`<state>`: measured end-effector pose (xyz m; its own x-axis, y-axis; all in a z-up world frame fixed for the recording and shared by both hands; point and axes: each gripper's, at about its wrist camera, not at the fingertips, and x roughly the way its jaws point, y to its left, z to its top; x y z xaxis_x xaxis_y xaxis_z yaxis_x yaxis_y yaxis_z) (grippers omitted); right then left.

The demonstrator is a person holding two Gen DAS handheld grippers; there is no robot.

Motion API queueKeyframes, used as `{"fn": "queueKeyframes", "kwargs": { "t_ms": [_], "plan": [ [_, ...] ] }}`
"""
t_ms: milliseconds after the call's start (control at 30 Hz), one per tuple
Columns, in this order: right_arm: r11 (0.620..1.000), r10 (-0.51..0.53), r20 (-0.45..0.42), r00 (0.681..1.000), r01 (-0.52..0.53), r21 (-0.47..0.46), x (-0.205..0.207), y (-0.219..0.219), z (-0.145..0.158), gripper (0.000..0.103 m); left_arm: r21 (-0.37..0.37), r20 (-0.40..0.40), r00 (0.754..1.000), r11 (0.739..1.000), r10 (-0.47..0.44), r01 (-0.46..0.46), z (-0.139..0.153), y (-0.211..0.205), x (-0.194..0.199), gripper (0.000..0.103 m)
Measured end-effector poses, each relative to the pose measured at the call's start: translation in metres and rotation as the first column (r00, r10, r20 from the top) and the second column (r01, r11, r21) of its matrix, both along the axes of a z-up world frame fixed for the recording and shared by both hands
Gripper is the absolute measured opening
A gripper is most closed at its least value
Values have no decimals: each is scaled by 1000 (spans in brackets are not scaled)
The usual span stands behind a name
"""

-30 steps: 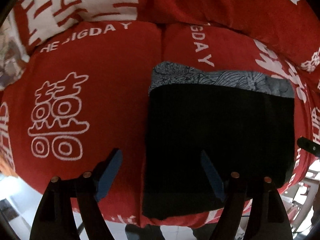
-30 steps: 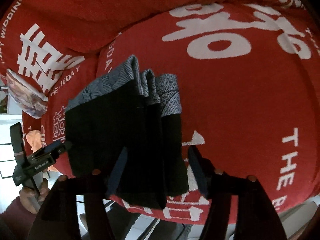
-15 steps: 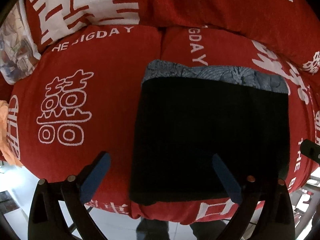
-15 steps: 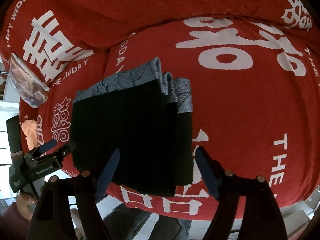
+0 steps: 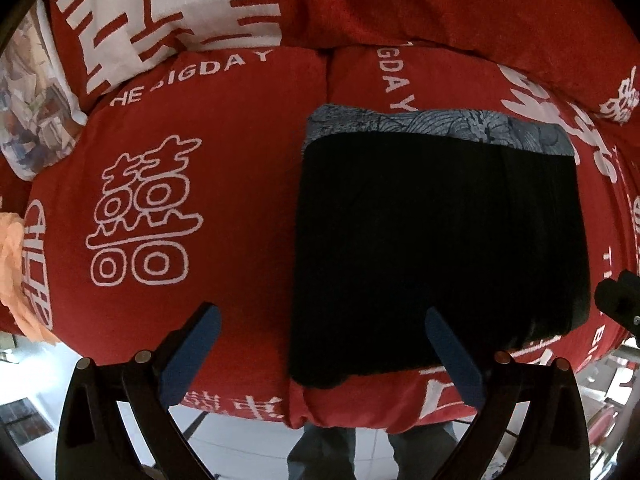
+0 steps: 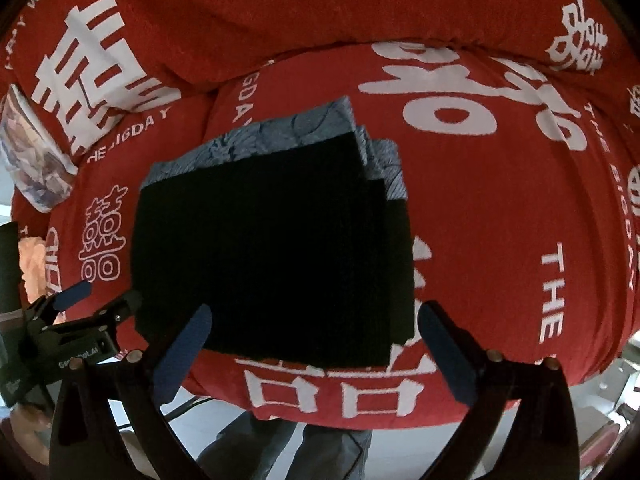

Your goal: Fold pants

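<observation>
The black pants (image 5: 436, 240) lie folded into a compact rectangle on the red sofa seat (image 5: 224, 152), with a grey patterned waistband (image 5: 432, 126) at the far edge. They show in the right wrist view (image 6: 272, 248) too, stacked in layers. My left gripper (image 5: 320, 340) is open and empty, held off the seat's front edge beside the pants' near left corner. My right gripper (image 6: 316, 336) is open and empty, just in front of the pants' near edge. The left gripper also shows in the right wrist view (image 6: 80, 312).
The red cover carries white characters and lettering, with a backrest cushion (image 6: 320, 8) behind. A patterned pillow (image 5: 28, 120) sits far left and an orange cloth (image 5: 12, 264) at the left edge. The floor and a person's legs (image 6: 288, 444) are below the front edge.
Both grippers have pulled back from the folded pants toward the seat's front edge and their jaws have opened wider. The pants lie still.
</observation>
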<state>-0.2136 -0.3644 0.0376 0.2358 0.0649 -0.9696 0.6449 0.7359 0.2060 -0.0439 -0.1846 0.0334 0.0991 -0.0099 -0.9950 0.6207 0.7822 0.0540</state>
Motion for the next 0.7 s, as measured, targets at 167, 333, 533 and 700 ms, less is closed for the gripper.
{"fn": "queueKeyframes", "kwargs": {
  "t_ms": [167,333,533,700],
  "plan": [
    [999,-36,-22,999,36,-23,0,13,6,103,-8,9,1000,1000,1,-1,6,8,0,102],
    [998,-33,-45,998,30,-58,2,25,12,103,-32,15,1000,999,5,-5,13,14,0,102],
    [995,-43,-54,998,38,-88,0,38,19,103,-45,36,999,999,-16,17,22,21,-3,102],
    [993,-69,-45,997,64,-99,-5,43,24,103,-55,43,999,998,-29,31,26,27,-6,102]
  ]
}}
